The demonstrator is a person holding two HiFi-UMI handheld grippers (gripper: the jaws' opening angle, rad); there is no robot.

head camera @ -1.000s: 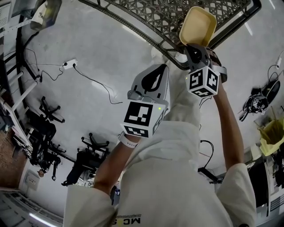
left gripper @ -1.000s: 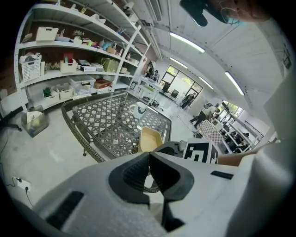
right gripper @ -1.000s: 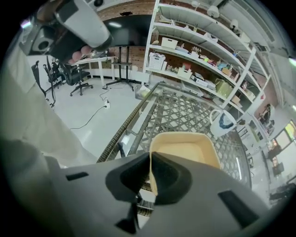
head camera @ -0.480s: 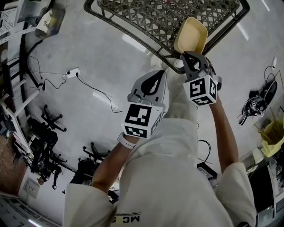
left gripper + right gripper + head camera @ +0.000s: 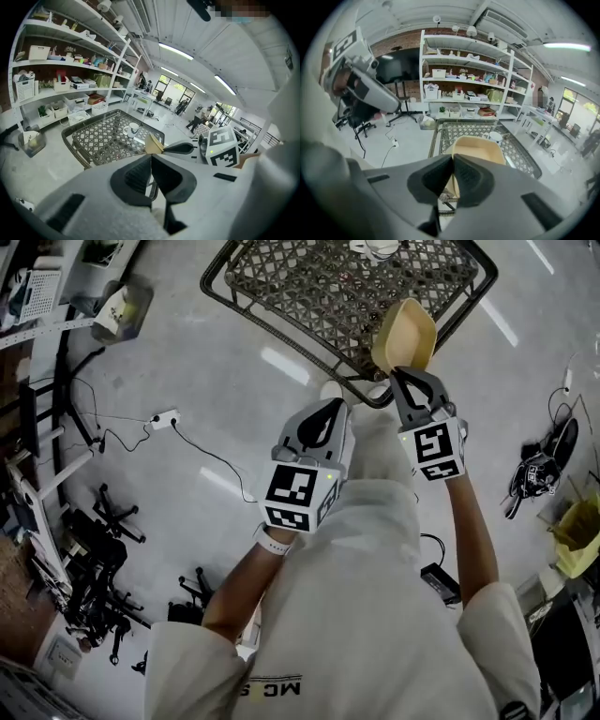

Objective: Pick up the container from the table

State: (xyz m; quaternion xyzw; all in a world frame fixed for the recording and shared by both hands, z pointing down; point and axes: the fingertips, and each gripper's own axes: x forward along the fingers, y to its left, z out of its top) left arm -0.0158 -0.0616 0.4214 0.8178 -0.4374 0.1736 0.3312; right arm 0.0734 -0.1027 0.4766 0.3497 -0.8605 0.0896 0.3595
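Since my right hand-held gripper point(image 5: 403, 374) clamps only its near wall, the container point(image 5: 404, 332) tilts above the surface point(image 5: 298, 289); my left hand-held gripper point(image 5: 329, 409) is closed, empty.

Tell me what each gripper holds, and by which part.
The right gripper is shut on the near rim of the beige container. The left gripper is shut and holds nothing.

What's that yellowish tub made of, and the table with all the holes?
The container looks like plastic, or maybe pressed fibre: tan, smooth walls, dull with no glare. The table top seems to be woven wicker or wicker-look plastic, a dark criss-cross lattice you can see the floor through. Its rounded rim looks like dark tubing, perhaps metal.
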